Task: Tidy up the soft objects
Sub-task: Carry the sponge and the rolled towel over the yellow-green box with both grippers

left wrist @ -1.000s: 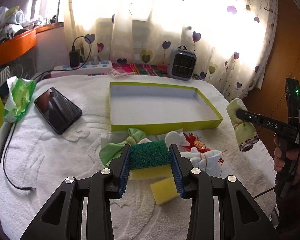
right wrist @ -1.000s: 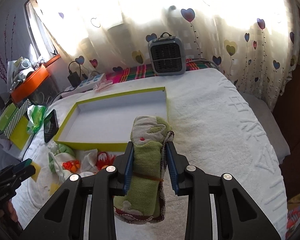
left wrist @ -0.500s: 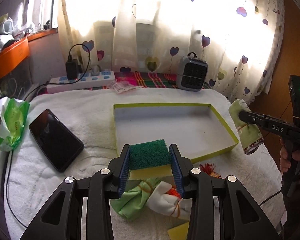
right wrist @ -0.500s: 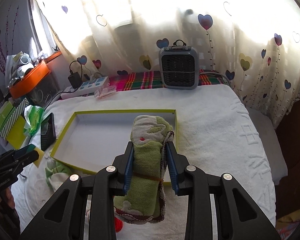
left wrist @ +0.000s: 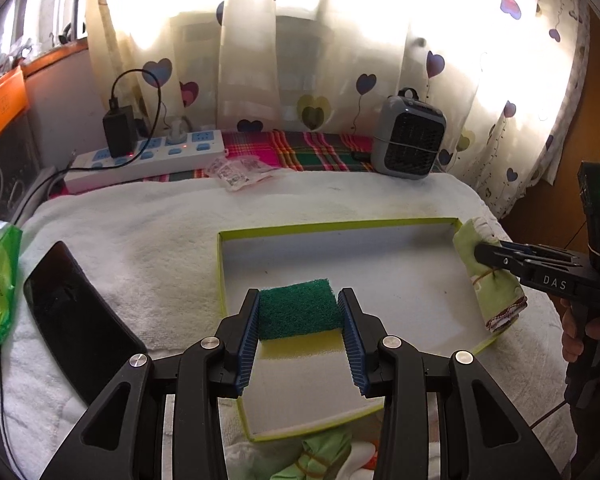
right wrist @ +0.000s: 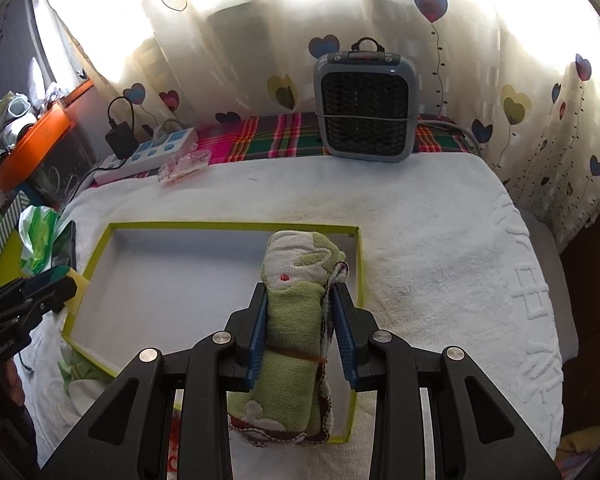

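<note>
Both grippers have carried their loads over the tray (left wrist: 340, 225): left gripper (left wrist: 299, 334) fingers clamped on a sponge (left wrist: 297, 314), right gripper (right wrist: 302, 334) on a rolled cloth (right wrist: 296, 320), release pending.

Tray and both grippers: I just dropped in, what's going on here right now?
A person is sorting soft items into the shallow green-edged tray. The left gripper is shut on a green-and-yellow sponge, held over the tray's near left part. The right gripper is shut on a rolled green cloth tied with a band, held over the tray's right end. Neither is released yet, and the tray shows nothing inside. More bundled cloths lie in front of the tray.
</note>
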`<state>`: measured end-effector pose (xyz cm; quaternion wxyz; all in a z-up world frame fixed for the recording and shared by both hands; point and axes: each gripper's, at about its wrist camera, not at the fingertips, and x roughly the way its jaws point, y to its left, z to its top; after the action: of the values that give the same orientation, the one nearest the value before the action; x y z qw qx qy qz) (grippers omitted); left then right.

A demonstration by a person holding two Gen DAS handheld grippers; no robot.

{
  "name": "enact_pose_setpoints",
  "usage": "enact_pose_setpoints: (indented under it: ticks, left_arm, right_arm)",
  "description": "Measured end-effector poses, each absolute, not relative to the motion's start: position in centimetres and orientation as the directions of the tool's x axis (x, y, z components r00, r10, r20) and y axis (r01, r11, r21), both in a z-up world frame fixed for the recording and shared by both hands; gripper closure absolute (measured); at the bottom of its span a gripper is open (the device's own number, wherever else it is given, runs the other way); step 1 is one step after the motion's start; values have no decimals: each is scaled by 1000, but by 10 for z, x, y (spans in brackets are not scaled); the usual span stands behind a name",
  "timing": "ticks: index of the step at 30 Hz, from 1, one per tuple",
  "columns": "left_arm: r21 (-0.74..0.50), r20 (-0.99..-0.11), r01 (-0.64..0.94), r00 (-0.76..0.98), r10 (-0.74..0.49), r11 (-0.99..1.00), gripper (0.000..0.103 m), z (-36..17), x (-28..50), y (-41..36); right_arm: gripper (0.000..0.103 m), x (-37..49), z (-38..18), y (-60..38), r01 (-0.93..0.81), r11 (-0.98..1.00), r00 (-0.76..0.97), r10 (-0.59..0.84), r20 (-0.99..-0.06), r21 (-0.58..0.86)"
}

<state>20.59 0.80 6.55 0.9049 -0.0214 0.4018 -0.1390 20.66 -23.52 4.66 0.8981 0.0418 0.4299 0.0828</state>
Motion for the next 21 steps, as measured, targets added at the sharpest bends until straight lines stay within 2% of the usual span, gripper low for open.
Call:
enact_pose_setpoints:
  ticks: [8, 21]
  left_arm:
    - [-109, -736, 239, 633, -240, 965, 67, 54, 231, -3]
    - [-92, -767, 218, 607, -209, 972, 66, 36, 247, -4]
  right_arm:
    - [71, 223, 28, -230, -125, 983, 579, 179, -795, 131]
    - [69, 224, 24, -215, -145, 988, 607, 128, -784, 49]
